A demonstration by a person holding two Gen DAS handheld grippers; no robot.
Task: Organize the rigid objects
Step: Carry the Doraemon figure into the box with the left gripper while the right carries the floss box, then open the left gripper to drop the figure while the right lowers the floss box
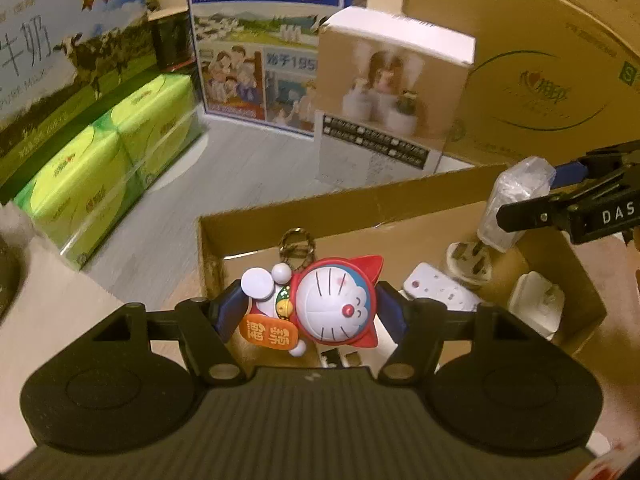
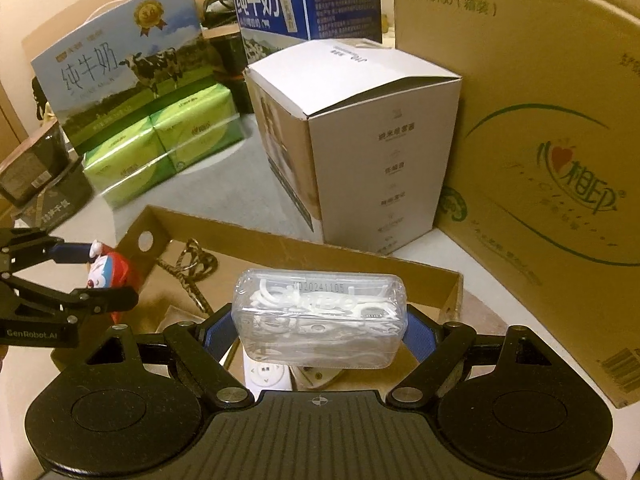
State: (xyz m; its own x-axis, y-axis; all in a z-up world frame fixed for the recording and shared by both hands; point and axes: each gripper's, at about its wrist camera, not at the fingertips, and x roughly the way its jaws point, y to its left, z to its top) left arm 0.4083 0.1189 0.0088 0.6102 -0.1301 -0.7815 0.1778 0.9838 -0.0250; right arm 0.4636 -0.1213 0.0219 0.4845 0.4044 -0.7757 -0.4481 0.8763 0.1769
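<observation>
Item in my left gripper: Doraemon keychain figurine, clamped between both pads over the open cardboard box; item in my right gripper: clear case of floss picks, gripped at both ends above the same box. Step in hand, as I judge it: depositing both pieces among the white remote and plug adapters already inside. Both grippers pitch steeply downward over the box; next I need to lower past the rim and release onto bare cardboard.
</observation>
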